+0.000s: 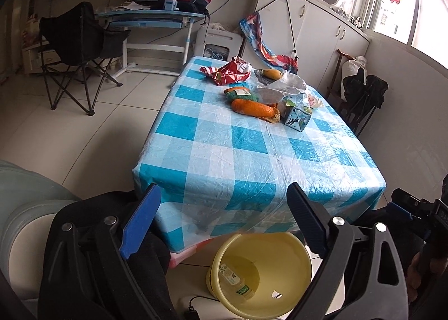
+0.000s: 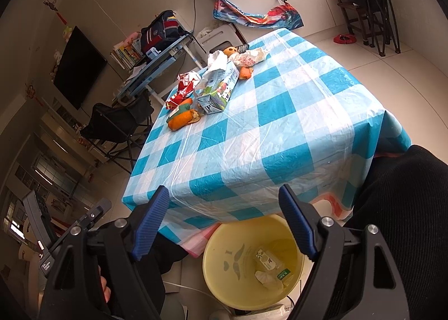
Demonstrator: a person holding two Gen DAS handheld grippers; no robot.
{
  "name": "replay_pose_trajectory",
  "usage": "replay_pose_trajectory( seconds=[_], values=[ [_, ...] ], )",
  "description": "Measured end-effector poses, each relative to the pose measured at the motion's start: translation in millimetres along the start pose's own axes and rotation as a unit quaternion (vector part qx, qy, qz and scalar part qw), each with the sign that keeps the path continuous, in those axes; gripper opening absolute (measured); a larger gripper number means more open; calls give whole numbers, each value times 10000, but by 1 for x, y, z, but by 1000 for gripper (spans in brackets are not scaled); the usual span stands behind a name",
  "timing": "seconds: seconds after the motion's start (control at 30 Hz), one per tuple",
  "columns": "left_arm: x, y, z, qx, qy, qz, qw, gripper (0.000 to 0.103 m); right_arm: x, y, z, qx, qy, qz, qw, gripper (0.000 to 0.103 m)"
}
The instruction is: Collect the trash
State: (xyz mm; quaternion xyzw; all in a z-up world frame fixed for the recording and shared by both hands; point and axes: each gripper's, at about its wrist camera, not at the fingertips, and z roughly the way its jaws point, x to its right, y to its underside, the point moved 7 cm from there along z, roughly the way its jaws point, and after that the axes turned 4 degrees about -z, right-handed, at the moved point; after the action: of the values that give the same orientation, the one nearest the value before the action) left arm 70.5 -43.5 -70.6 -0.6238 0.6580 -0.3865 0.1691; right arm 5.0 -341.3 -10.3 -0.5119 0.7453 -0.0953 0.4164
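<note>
- Left claw [image 1: 224, 222] and right claw [image 2: 224, 224]: both agape, empty, poised over bin [image 2: 221, 238] for drops.
- Bin holds bottle [image 2: 270, 261]; trash [image 1: 256, 108] remains on bench [image 1: 252, 157].

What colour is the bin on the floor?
The bin is pale yellow; it shows best in the right wrist view.

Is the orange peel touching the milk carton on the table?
Apart. In the right wrist view a strip of checked tablecloth shows between the orange peel and the milk carton.
</note>
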Motion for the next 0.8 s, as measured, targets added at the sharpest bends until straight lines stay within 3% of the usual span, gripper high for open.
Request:
replay_pose_trajectory(
  seconds=[0.8],
  values=[
    [-5,0,0,53,-70,-71,9999,88,0,0,0,0,17,2,10000,78]
  ],
)
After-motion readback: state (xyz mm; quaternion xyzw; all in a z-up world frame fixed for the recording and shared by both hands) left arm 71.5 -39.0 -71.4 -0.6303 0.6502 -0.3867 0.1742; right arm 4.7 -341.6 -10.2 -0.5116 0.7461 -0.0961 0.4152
